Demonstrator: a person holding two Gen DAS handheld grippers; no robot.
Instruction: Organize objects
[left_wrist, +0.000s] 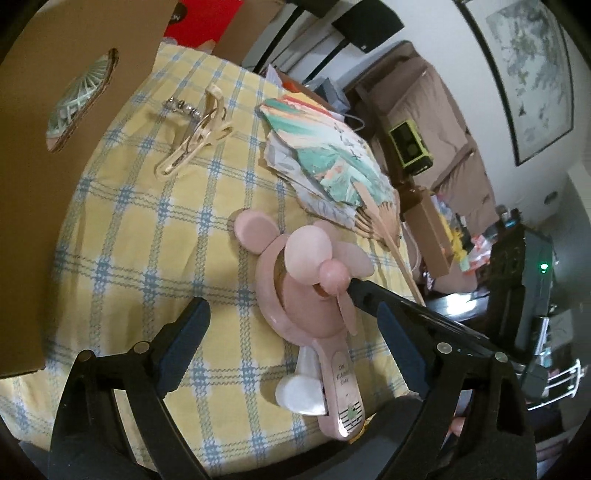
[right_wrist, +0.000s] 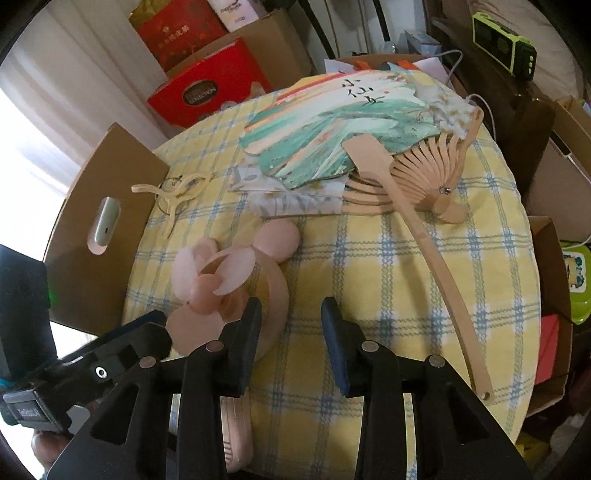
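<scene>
Nothing looks sorted yet: pink fan (left_wrist: 295, 295), paper fans (right_wrist: 332, 147) and clip (left_wrist: 192, 136) lie loose; left gripper (left_wrist: 291, 332) gapes over the fan, right gripper (right_wrist: 291, 332) half-parted, seemingly empty.

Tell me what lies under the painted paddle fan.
Under the painted paddle fan lies a grey floral folding fan with bamboo ribs, on the checked tablecloth. Its covered part is hidden.

Both fisheye views look steeply down and forward along their own fingers, close over the checked table (left_wrist: 155, 236), the left wrist view from the pink fan's (left_wrist: 295, 280) left, the right wrist view from its right, sharing that fan and the paper fans (right_wrist: 332, 129) beyond.
</scene>
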